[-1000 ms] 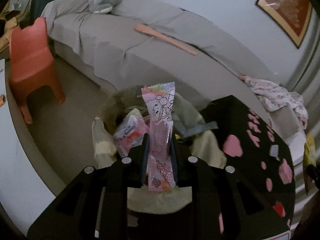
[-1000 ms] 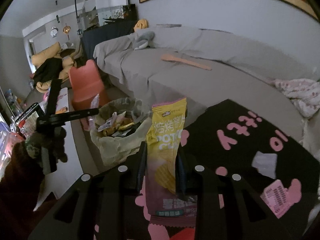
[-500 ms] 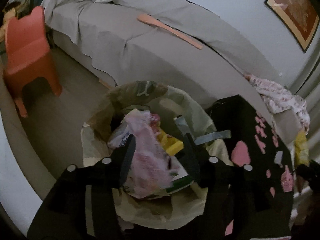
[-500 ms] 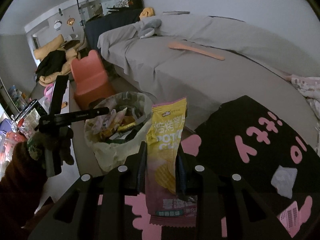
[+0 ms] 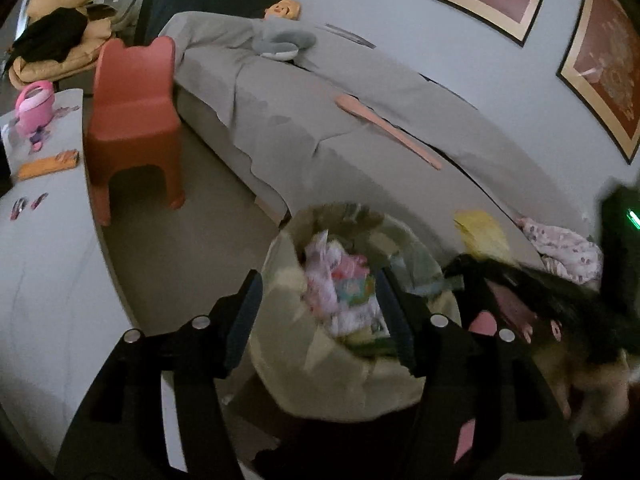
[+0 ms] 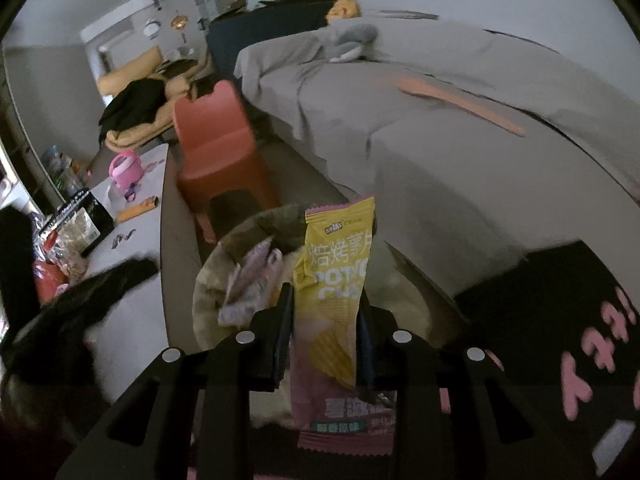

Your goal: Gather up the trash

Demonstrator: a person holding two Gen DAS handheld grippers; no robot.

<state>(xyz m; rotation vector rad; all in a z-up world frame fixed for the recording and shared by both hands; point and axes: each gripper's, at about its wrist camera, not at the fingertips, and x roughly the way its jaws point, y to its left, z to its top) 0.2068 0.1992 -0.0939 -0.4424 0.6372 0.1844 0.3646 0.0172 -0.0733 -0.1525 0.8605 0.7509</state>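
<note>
A bin lined with a pale bag (image 5: 320,376) stands on the floor by the grey sofa, full of wrappers. The pink cartoon wrapper (image 5: 332,280) lies on top of the heap inside it. My left gripper (image 5: 320,312) hovers just above the bin, its jaws opening, nothing pressed between them. My right gripper (image 6: 324,320) is shut on a yellow and pink potato chip bag (image 6: 336,280), held upright over the bin's (image 6: 216,276) near rim. The same chip bag (image 5: 480,232) shows blurred at the right of the left wrist view.
A red child's chair (image 5: 132,120) stands on the floor left of the bin. A white low table (image 5: 44,240) with a pink toy (image 5: 34,108) lies at the left. A black cloth with pink shapes (image 6: 560,320) covers the surface at the right. The grey sofa (image 5: 360,128) carries a long pink stick.
My left gripper let go of the pink cartoon wrapper, which dropped into the bin, and its jaws spread wide. My right gripper carried the chip bag leftward to the bin.
</note>
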